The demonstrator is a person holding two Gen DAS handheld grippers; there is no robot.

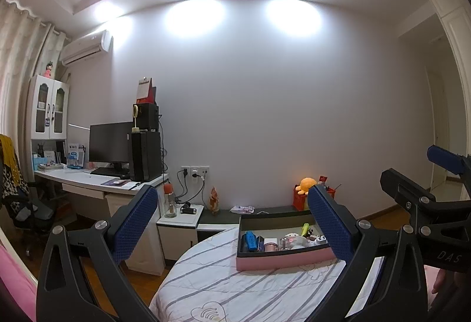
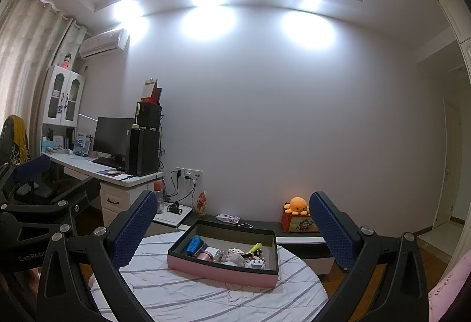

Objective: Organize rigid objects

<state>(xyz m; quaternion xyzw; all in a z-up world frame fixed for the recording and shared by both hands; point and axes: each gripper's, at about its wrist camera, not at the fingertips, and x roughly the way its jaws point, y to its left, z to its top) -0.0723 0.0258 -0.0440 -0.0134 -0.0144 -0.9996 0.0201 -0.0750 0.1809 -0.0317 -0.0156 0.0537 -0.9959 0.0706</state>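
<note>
both grippers raised — nothing held
your left gripper (image 1: 232,221) and right gripper (image 2: 232,229) gape empty; the pink box (image 2: 223,270) of small items sits at 12 o'clock on the striped bed (image 2: 188,292).

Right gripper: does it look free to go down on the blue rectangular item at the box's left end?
Probably yes. The right gripper is open and empty, the pink open-topped box has no lid, and the blue rectangular item lies exposed at the left end with nothing above it.
</note>
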